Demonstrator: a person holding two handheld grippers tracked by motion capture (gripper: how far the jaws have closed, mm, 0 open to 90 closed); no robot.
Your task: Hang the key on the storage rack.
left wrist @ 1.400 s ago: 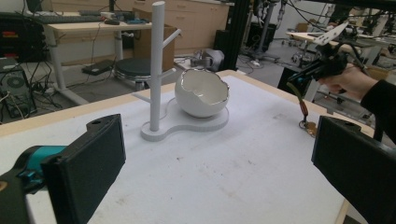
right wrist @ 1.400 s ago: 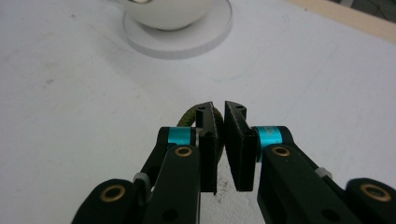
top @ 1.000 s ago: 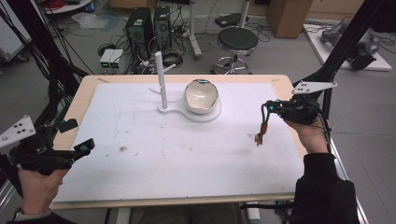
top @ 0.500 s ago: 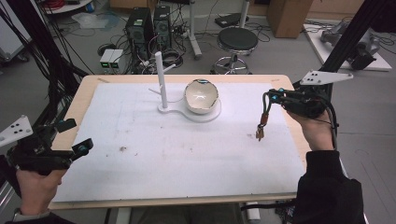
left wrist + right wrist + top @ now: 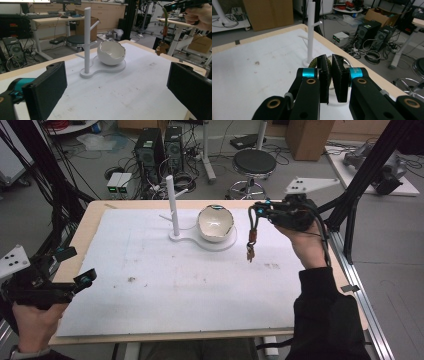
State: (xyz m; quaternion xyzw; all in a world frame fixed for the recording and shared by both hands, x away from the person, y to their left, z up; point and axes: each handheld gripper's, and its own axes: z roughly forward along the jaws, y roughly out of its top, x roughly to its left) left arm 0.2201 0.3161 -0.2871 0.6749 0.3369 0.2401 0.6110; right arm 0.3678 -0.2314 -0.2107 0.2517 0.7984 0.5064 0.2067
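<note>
Keychain is held up in the air by the right gripper, to the right of the bowl and above the table. Its green loop is pinched at the top, so the keys hang straight down and can swing free. In the right gripper view the jaws are seen nearly together, w/ a bit of green loop squeezed at the left jaw.

Keychain is also seen in the left gripper view, hanging high on the right side, well above the table.

A white stand w/ small side pegs is set just left of the bowl, on one shared white base. Pegs are prob. made for hanging things, so the loop is likely meant to be slipped over one. It is held up high so it can be brought over a peg, not dragged.

Left gripper is kept low at the near left corner, well apart from the stand. Its jaws are wide apart and nothing is held in them. It is prob. parked there to stay out of the way.

Care is needed: a thin peg is easily missed by a swinging loop.
</note>
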